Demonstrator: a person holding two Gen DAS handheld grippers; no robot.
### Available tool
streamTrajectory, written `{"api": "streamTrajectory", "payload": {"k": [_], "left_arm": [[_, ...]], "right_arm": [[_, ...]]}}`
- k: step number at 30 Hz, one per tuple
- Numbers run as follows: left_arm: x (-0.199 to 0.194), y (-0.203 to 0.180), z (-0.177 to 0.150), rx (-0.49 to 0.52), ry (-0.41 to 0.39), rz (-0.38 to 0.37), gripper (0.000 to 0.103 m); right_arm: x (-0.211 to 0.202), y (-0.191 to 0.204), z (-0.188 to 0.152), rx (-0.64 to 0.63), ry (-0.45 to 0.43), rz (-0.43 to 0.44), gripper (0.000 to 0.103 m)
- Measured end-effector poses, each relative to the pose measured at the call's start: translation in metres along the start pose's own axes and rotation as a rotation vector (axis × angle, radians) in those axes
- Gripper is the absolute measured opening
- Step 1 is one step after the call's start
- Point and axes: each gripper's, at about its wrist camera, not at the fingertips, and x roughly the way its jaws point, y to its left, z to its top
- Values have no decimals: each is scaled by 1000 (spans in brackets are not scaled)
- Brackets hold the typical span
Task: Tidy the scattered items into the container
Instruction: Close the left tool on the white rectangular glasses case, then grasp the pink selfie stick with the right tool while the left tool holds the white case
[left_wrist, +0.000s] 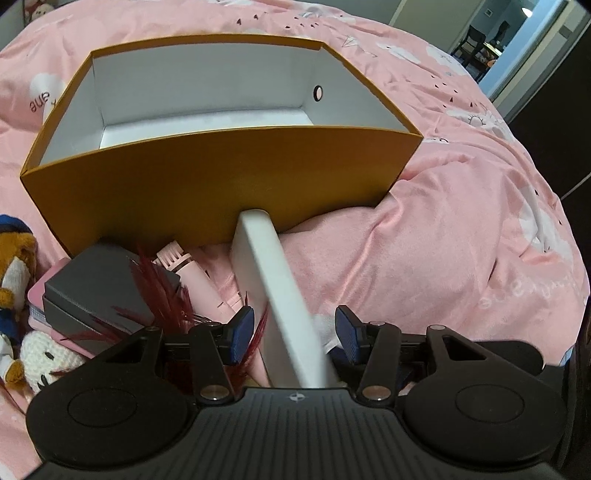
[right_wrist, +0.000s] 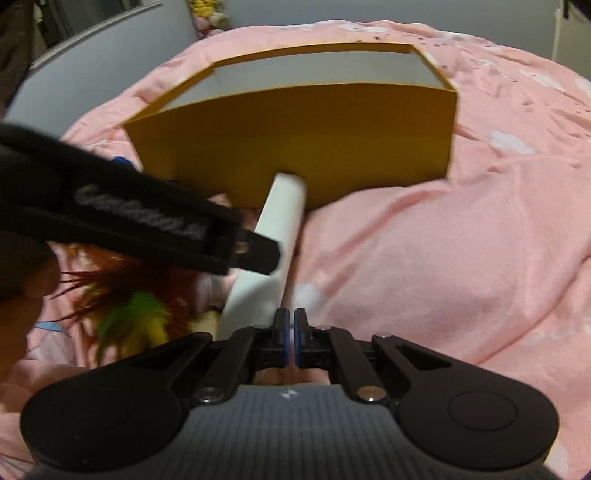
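Note:
The container, an orange box (left_wrist: 221, 177) with a bare white inside, sits open on the pink bedspread; it also fills the upper middle of the right wrist view (right_wrist: 295, 147). A flat white box (left_wrist: 284, 295) stands on its long edge, its far end against the orange wall. My left gripper (left_wrist: 295, 334) is open and straddles this white box; both blue pads stand clear of its faces. One left finger (right_wrist: 255, 254) lies across the white box (right_wrist: 277, 221). My right gripper (right_wrist: 291, 339) is shut at the white box's near corner, with a pale sliver between its pads.
Left of the white box lie a grey box (left_wrist: 96, 291), a pink brush (left_wrist: 188, 273), red feathers (left_wrist: 162, 295), a brown plush toy (left_wrist: 14, 273) and a white crochet toy (left_wrist: 44, 354). Green feathers (right_wrist: 136, 317) lie by my right gripper. Rumpled pink blanket (left_wrist: 443, 240) spreads to the right.

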Motion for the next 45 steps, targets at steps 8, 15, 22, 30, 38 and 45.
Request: {"api": "streamTrajectory", "payload": {"k": [8,15,22,30,38,45], "left_arm": [[8,12,1,-37,29,60,57],[24,16,-3,-47,81,80,57],[22,14,-5,-30,66,64,46],[30,12,-6,-25,98,6,45],[37,12,-8,-39,99,-25,40],[19,18,-10,-50,29,-24,35]], "right_arm": [[1,11,0,-32,-13,77,4],[0,11,-1,-29,-7,80,5],[1,6,-3,-7,11,60,6],[2,-7,-6,41,36,26,6],[6,-11,2,58,49,21,7],[4,-8,-4,71,36,34,10]]}}
